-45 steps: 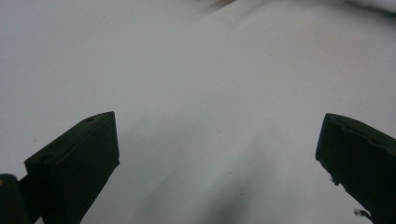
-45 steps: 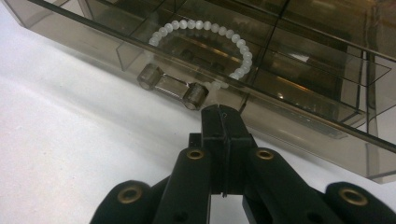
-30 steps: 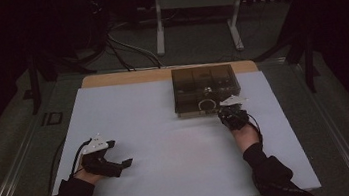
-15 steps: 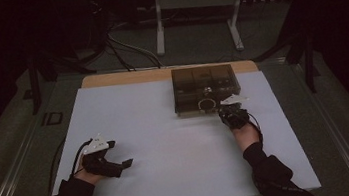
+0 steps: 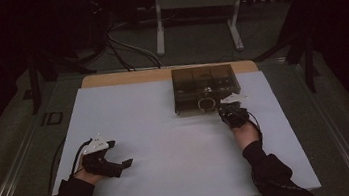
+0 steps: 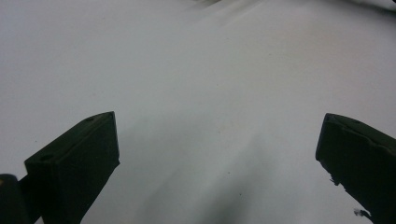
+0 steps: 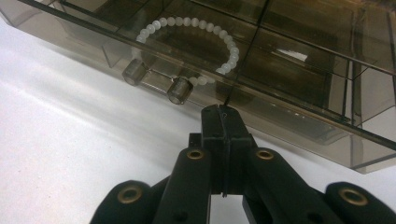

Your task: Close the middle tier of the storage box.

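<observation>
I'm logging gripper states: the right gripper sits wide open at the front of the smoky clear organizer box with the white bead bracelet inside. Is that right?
Not quite: the right gripper is shut, its jaws pressed together, as the right gripper view shows. The rest holds: it sits at the front of the smoky clear organizer box, with the white bead bracelet inside.

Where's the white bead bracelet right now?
The bead bracelet lies in the smoky organiser box, in a front compartment, just ahead of the shut right gripper.
</observation>
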The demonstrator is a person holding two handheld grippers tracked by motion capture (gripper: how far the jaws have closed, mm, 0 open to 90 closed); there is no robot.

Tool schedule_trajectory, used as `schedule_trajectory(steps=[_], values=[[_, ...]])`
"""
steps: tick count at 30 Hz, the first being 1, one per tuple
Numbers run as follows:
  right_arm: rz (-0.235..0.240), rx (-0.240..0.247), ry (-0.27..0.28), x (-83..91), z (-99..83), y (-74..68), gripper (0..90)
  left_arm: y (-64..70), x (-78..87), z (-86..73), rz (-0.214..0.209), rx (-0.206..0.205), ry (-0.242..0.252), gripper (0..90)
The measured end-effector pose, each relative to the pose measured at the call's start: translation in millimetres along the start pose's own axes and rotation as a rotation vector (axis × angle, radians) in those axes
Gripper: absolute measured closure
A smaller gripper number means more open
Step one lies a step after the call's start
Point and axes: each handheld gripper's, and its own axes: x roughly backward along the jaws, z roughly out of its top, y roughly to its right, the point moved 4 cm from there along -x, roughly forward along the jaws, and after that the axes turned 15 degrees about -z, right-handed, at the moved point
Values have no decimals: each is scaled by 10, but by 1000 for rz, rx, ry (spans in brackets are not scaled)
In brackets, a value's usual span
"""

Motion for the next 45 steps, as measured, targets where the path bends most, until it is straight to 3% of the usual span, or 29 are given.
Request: schedule_trajectory(steps=[13, 45], values=[[-10, 10, -3, -42, 62, 17, 900, 0, 0, -1, -1, 1, 1, 9], [-22, -19, -9, -201, 171, 60, 900, -1, 3, -2, -1, 1, -1, 9]])
